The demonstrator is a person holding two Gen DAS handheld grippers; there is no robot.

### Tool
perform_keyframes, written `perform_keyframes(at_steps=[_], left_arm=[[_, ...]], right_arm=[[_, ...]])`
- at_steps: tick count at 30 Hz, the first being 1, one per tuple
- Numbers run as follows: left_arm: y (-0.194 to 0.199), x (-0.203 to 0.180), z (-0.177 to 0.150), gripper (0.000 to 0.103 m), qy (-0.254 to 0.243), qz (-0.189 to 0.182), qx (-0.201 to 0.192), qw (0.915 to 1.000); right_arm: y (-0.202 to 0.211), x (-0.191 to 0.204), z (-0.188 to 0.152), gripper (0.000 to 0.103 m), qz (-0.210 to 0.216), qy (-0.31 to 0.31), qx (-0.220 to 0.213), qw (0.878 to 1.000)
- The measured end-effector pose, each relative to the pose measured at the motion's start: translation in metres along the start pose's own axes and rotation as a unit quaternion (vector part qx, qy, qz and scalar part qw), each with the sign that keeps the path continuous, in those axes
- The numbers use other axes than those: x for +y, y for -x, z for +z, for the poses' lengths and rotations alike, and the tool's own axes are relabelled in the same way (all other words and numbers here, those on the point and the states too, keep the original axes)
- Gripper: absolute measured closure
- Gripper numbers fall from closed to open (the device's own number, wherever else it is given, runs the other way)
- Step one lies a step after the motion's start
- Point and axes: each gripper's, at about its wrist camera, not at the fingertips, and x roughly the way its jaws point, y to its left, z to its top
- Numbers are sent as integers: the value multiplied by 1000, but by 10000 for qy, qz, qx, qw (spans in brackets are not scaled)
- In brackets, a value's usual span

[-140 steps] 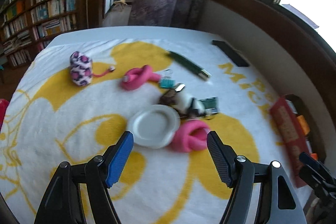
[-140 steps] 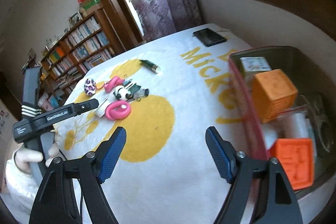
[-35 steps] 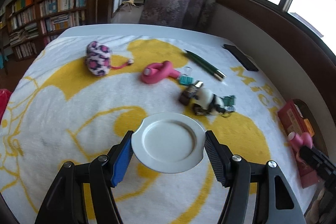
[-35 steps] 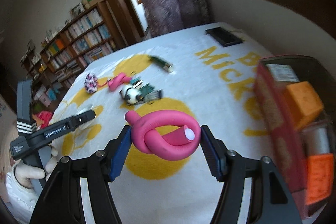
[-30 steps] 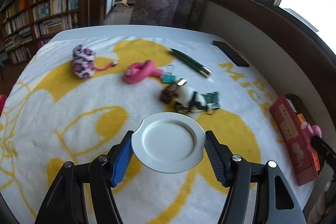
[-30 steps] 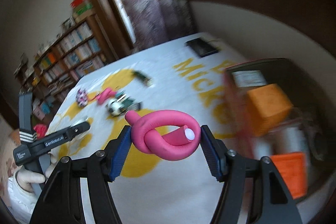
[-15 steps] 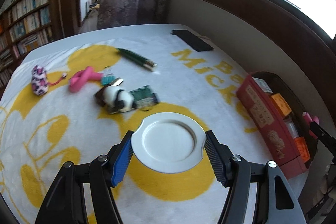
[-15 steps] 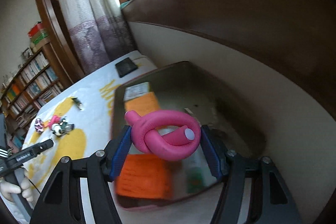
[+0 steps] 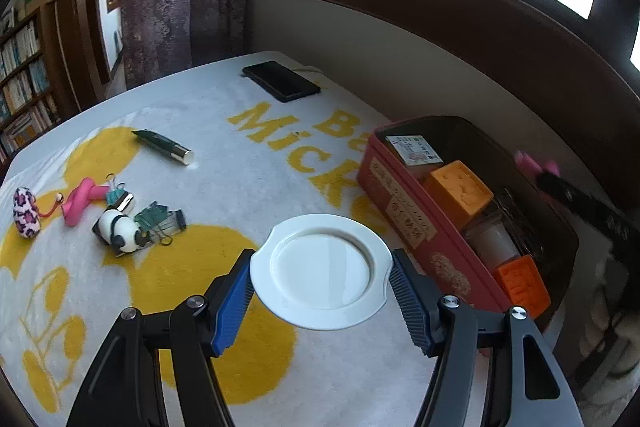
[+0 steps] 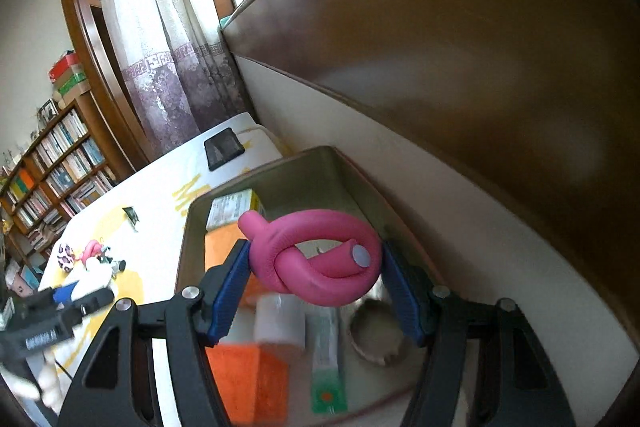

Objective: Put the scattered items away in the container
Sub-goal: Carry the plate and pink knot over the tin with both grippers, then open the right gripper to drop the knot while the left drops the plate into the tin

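Observation:
My left gripper [image 9: 322,287] is shut on a small white plate [image 9: 322,271] and holds it above the cloth, just left of the red container [image 9: 404,211]. My right gripper [image 10: 316,277] is shut on a knotted pink foam tube [image 10: 316,259] and holds it over the open container [image 10: 304,179], which holds orange blocks [image 10: 248,379], a white roll and packets. On the cloth at the left lie another pink tube [image 9: 80,201], a leopard pouch [image 9: 25,213], a panda toy [image 9: 118,225], binder clips [image 9: 160,221] and a green pen [image 9: 164,145].
A black phone [image 9: 282,81] lies at the table's far end. A wall and dark wooden sill run close behind the container. Curtains and bookshelves stand beyond the table. The right gripper's body [image 9: 588,207] shows past the container in the left wrist view.
Both grippers took hold of their items and carried them right. The pink tube now hangs over the container's inside; the plate has come up beside the container's left wall.

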Motion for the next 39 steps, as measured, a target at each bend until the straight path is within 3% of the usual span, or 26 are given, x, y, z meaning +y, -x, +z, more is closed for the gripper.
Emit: perform_keyframes(at_steps=[4,7,15,22,31,33,39], left_arm=[[-5,-5,1,35,-34,-10,63,10000],[-6,-9,2,35,-88,-43,77,9999],[-11,-24,7,35,-226,-267,139,9993],[-13,-56,14,35,-463,-607,166,9969],[-18,-110,23,35,-1014,-1159,140,9880],[-25,-119,22,31,-1123,-1213,225,9860],[-32,-108,21,27,-821,-1201,339,9888]], right_arm=[[-14,7,12,32,54,90,-46,9999],[-24,9,16,22,120,114,30,9999],[-13,-4,7,22,246,22,70,9997],[17,-13,5,22,603,-135,-126,9980],[34,-20,12,22,832,-325,-304,9955],[33,-23,11,22,833,-381,-283,9954],[33,-29,8,22,862,-460,-232,9949]])
